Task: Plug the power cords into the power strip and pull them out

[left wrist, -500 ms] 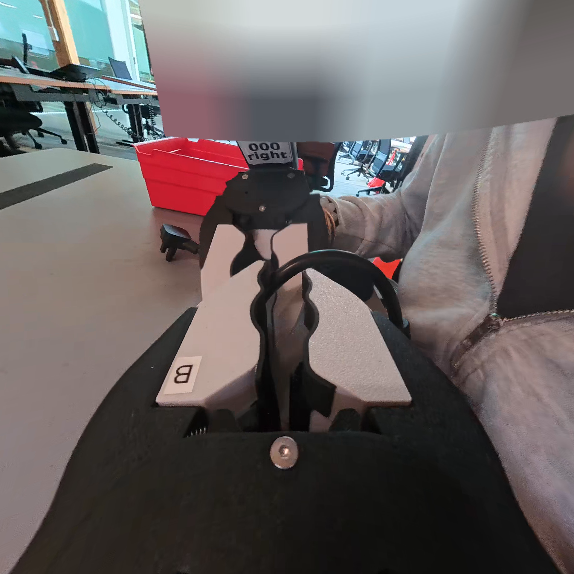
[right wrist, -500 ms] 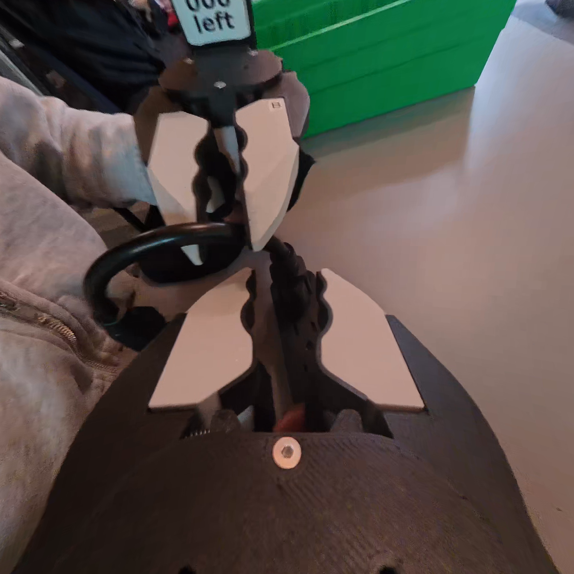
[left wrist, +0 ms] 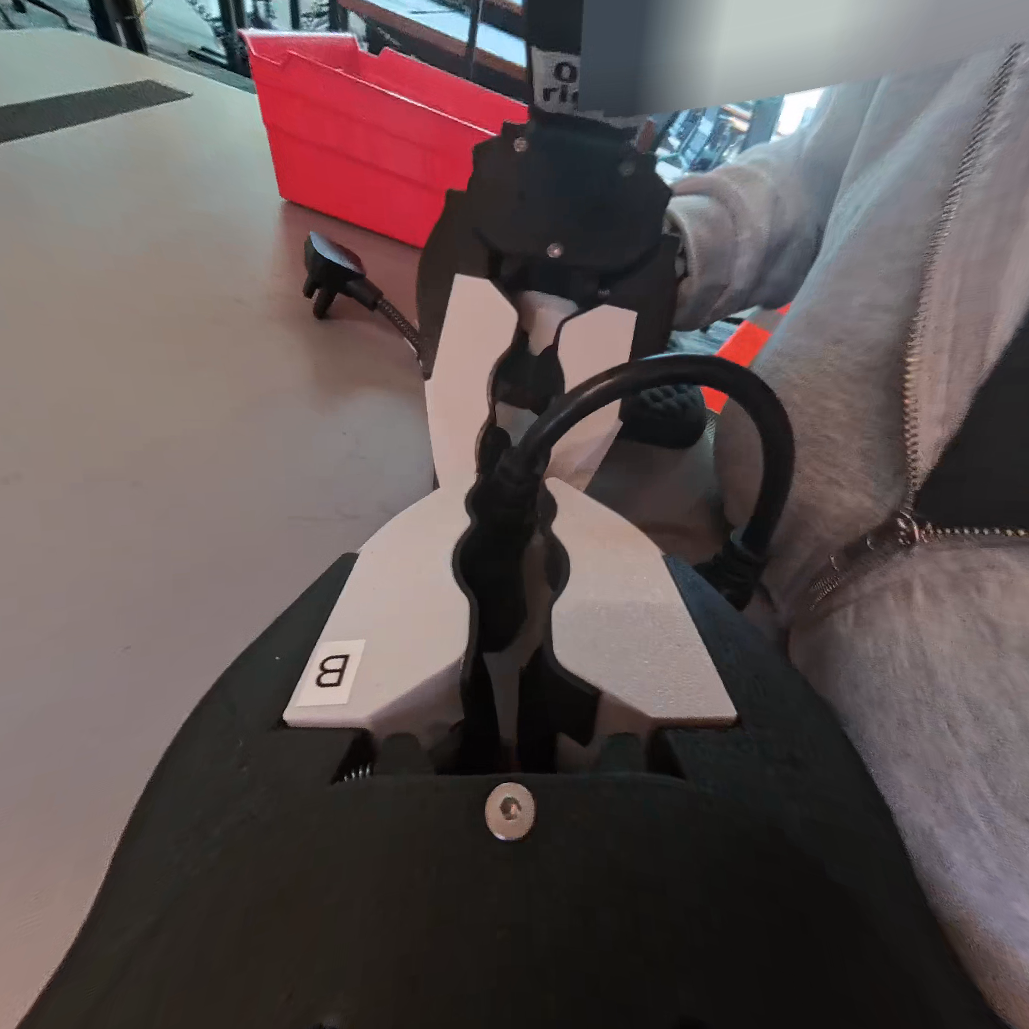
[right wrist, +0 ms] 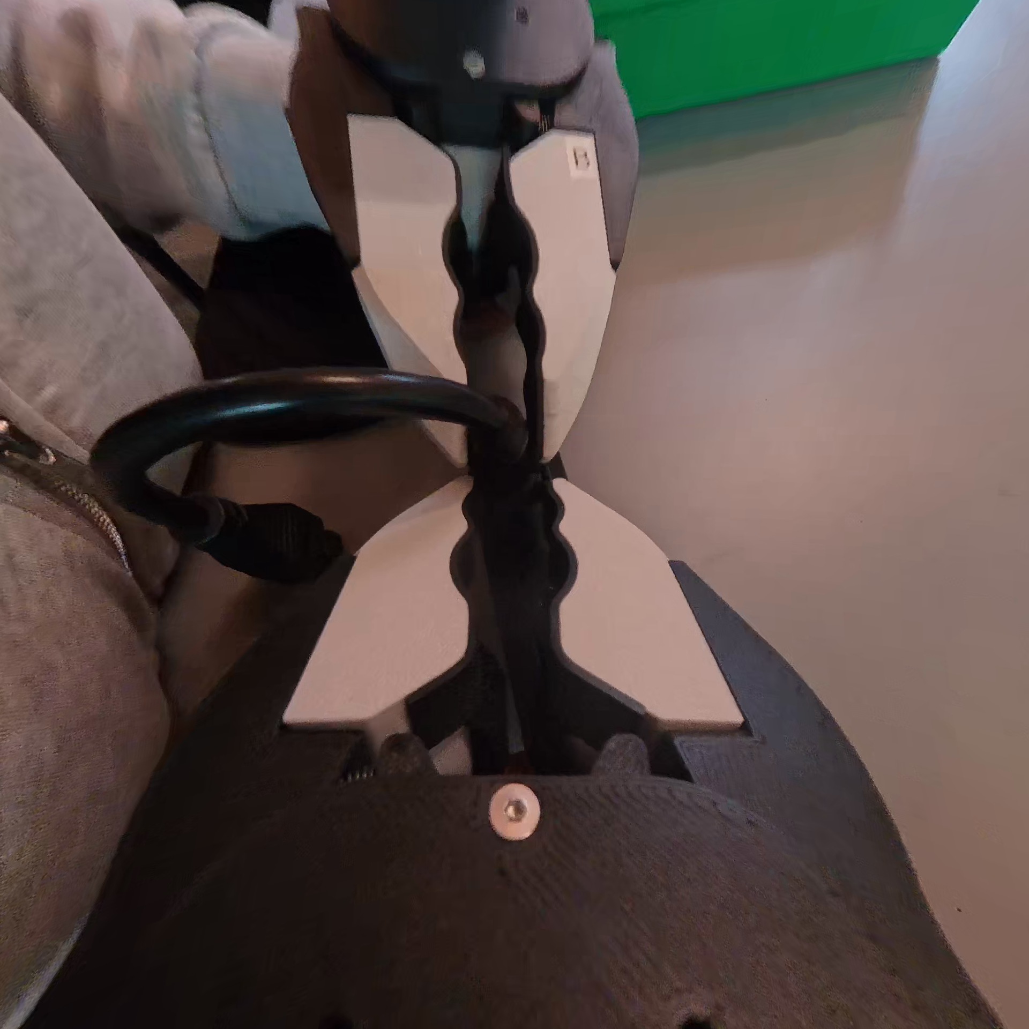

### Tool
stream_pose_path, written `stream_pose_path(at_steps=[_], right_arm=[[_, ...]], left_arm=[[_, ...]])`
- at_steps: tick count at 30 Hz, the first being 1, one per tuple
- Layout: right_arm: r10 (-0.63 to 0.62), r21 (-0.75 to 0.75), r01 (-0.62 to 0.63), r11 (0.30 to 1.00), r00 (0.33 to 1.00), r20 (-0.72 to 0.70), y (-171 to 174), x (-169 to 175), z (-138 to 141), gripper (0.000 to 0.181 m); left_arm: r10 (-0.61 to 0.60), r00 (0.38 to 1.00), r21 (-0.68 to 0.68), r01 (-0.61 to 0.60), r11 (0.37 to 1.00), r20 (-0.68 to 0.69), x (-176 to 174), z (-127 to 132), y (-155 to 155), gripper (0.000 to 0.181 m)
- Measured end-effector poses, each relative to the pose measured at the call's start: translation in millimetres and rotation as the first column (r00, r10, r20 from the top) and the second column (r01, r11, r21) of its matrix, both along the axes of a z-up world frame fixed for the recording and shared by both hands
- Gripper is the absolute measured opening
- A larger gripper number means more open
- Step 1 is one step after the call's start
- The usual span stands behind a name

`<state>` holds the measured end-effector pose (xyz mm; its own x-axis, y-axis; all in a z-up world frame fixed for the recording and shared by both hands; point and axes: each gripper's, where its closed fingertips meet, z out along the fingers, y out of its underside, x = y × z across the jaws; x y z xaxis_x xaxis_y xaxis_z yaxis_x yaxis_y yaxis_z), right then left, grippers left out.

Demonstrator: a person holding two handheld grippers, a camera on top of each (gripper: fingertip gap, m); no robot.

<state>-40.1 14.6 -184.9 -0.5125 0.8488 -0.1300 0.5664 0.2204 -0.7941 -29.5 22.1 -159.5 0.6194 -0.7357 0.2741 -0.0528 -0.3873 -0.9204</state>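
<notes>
A: What are the two tools doing just now?

B: Both are clenching the same black power cord (left wrist: 774, 445). The left hand-held gripper (left wrist: 509, 501) is gripping one moulded end of it, and the right hand-held gripper (right wrist: 509, 495) is gripping a dark piece that is pointing straight at it. The two sets of fingers are meeting nose to nose, almost touching.

A: So which way is the cord lying?

B: Its gripped end is running along the fingers of the left tool, straight towards the right one. From there the cord is arching up and out to the person's side, then curling back down towards the grey jacket sleeve (left wrist: 740, 223). In the right wrist view the loop is ending in a thicker black connector (right wrist: 267, 537) hanging just beside that tool.

A: Is a power strip showing?

B: I am not seeing one. A second black plug (left wrist: 334, 273) on a braided lead is lying on the counter (left wrist: 167, 417), near the red bin (left wrist: 362, 139), well apart from both tools. A green bin (right wrist: 779, 50) is sitting beyond the right one.

A: And the cord itself?

B: Thick, glossy, stiff-looking; it is holding its curve unsupported.
</notes>
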Motion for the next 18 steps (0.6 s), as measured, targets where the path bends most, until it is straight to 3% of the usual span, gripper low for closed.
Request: stream_pose_path(at_steps=[6, 12, 18], right_arm=[[0.014, 0.109, -0.027, 0.994, 0.993, 0.121, 1, 2, -2, 0.022], [-0.015, 0.281, -0.073, 0.957, 0.954, 0.299, 2, 4, -8, 0.021], [-0.006, 0.277, -0.105, 0.955, 0.927, 0.375, -3, 3, -19, 0.024]], left_arm=[[0.079, 0.997, -0.027, -0.079, 0.996, -0.021, 0, -3, 1, 0.018], [0.051, 0.998, -0.008, -0.050, 0.999, 0.031, 0, -5, 0, 0.018], [0.000, 0.994, -0.057, 0.006, 0.998, 0.106, -2, -4, -4, 0.018]])
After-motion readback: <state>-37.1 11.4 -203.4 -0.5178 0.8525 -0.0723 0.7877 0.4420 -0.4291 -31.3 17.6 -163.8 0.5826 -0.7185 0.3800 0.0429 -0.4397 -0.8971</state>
